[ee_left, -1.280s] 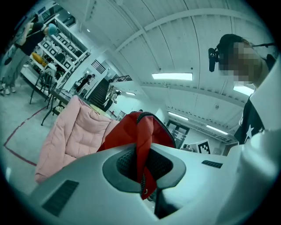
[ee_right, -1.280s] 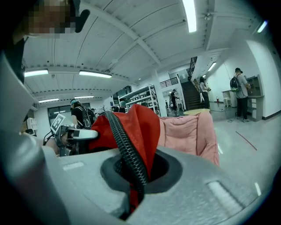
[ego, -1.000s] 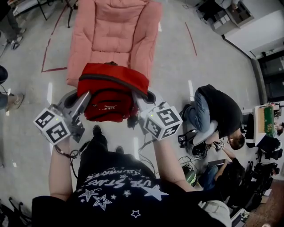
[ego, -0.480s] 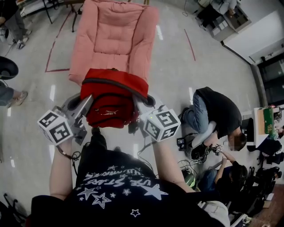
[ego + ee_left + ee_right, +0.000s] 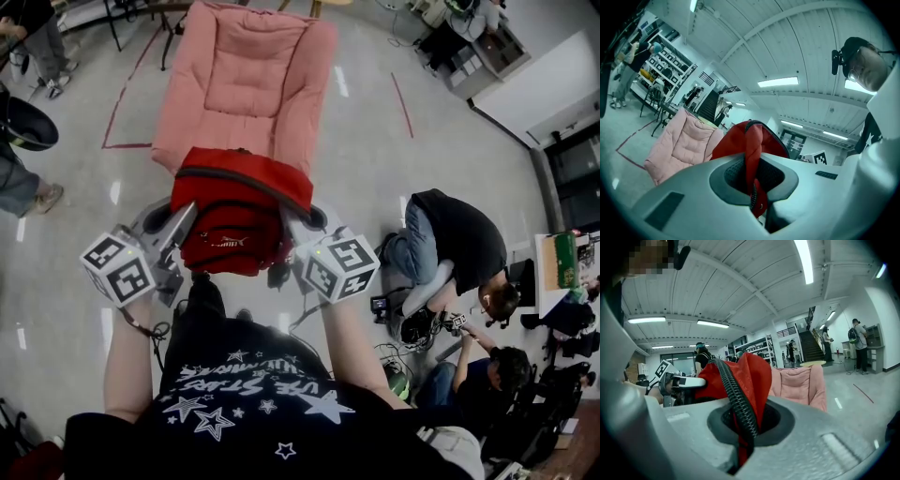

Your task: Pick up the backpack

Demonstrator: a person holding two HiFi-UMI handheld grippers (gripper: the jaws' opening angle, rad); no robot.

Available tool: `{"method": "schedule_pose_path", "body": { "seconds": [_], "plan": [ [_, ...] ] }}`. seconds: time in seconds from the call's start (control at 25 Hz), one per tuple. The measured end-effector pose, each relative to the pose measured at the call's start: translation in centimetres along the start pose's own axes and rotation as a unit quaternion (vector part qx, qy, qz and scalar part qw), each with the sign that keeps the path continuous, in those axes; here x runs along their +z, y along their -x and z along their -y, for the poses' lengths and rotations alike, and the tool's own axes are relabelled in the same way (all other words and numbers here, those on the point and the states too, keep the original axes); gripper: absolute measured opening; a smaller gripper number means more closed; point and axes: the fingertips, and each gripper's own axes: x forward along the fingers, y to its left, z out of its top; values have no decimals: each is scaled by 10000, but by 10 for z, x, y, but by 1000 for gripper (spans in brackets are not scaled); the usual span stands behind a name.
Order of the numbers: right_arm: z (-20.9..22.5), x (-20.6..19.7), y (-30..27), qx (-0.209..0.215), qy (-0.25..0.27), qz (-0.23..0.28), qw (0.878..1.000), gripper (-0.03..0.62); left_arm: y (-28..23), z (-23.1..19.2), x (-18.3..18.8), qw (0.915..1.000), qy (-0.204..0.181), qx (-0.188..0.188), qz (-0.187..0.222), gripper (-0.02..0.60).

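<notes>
A red backpack [image 5: 234, 220] with black zippers hangs in the air between my two grippers, in front of a pink armchair [image 5: 246, 80]. My left gripper [image 5: 185, 214] is shut on the backpack's left edge; in the left gripper view the red fabric [image 5: 751, 164] is pinched between the jaws. My right gripper [image 5: 289, 216] is shut on the right edge, where red fabric and a black zipper [image 5: 738, 401] run down into the jaws. The right gripper view also shows the left gripper [image 5: 689, 381] across the bag.
The pink armchair [image 5: 799, 380] stands on a grey floor with red tape lines [image 5: 403, 80]. A person in black [image 5: 459, 234] crouches at the right among cables and gear. Another person's legs [image 5: 28, 187] are at the left edge. Shelves and stairs stand far off.
Both grippers have carried the backpack toward me and a little up, away from the armchair seat. The grips have not changed.
</notes>
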Motion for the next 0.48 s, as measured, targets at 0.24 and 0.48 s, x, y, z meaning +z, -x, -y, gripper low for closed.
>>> {"method": "schedule_pose_path", "body": {
  "seconds": [0.24, 0.48],
  "plan": [
    [-21, -10, 31, 60, -10, -6, 10000, 6, 24, 26, -16, 9999, -15, 116, 53, 32],
    [-22, 1, 40, 68, -17, -3, 10000, 6, 25, 38, -6, 9999, -81, 121, 23, 32]
  ]
}}
